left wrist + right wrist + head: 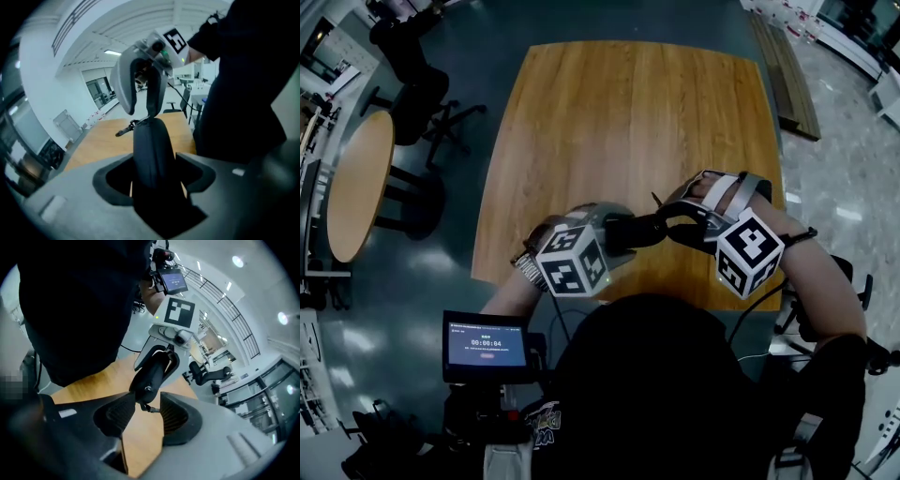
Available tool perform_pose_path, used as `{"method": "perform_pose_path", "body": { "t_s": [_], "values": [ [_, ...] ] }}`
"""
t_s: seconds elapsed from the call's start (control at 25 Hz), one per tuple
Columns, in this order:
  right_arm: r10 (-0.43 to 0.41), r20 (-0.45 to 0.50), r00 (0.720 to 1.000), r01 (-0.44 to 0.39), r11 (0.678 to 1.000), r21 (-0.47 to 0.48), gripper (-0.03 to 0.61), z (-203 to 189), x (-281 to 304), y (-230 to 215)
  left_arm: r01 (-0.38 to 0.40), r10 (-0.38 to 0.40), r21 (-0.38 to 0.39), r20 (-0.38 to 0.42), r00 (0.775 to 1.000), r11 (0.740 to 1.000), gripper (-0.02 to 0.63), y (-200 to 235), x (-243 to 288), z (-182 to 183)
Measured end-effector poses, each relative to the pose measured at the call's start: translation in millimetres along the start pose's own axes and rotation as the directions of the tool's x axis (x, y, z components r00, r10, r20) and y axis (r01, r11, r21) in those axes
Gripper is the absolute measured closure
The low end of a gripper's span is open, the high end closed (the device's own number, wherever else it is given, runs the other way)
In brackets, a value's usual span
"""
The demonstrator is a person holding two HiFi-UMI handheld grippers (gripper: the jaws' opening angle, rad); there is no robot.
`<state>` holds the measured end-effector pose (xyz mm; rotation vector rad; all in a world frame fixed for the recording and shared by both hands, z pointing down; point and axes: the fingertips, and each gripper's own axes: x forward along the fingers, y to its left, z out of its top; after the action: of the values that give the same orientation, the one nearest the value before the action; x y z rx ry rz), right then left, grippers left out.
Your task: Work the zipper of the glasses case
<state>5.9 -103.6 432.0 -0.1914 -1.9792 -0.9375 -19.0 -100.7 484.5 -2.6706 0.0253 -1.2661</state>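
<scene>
Left gripper (154,174) has the black, rounded zip-up glasses case (151,145) clamped in its jaws, up off the wooden desk (628,112). Right gripper (143,404) is partly open around the small dark zipper pull (147,408), with no pinch yet. By my reading, the zipping itself is all still to do.

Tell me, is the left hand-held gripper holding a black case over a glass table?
Not glass: the table is wooden, as the head view shows. The left hand-held gripper does hold the black case over it.
</scene>
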Motion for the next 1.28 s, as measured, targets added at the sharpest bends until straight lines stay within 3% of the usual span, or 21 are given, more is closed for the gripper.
{"method": "perform_pose_path", "body": {
  "t_s": [0.2, 0.44, 0.6, 0.92, 1.04, 1.28],
  "values": [
    [0.155, 0.038, 0.987, -0.158, 0.982, 0.103, 0.407, 5, 8, 9, -0.086, 0.101, 0.148, -0.099, 0.99, 0.985, 0.342, 6, 5, -8],
    [0.221, 0.107, 0.969, -0.242, 0.932, 0.268, 0.403, 2, 21, 1, -0.15, 0.205, 0.3, -0.16, 0.966, 0.942, 0.342, 11, 9, -13],
    [0.234, 0.105, 0.967, -0.254, 0.928, 0.272, 0.428, -1, 23, 1, -0.17, 0.247, 0.354, -0.186, 0.951, 0.92, 0.344, 15, 11, -14],
    [0.185, 0.108, 0.977, -0.205, 0.952, 0.226, 0.508, 2, 19, 0, -0.201, 0.281, 0.354, -0.189, 0.941, 0.913, 0.347, 23, 6, -21],
    [0.166, 0.136, 0.977, -0.196, 0.949, 0.246, 0.54, 3, 15, -1, -0.211, 0.292, 0.361, -0.187, 0.938, 0.908, 0.347, 24, 7, -22],
    [0.142, 0.221, 0.965, -0.209, 0.925, 0.318, 0.546, 8, 7, -4, -0.229, 0.298, 0.346, -0.161, 0.941, 0.91, 0.348, 24, 9, -21]
  ]
}}
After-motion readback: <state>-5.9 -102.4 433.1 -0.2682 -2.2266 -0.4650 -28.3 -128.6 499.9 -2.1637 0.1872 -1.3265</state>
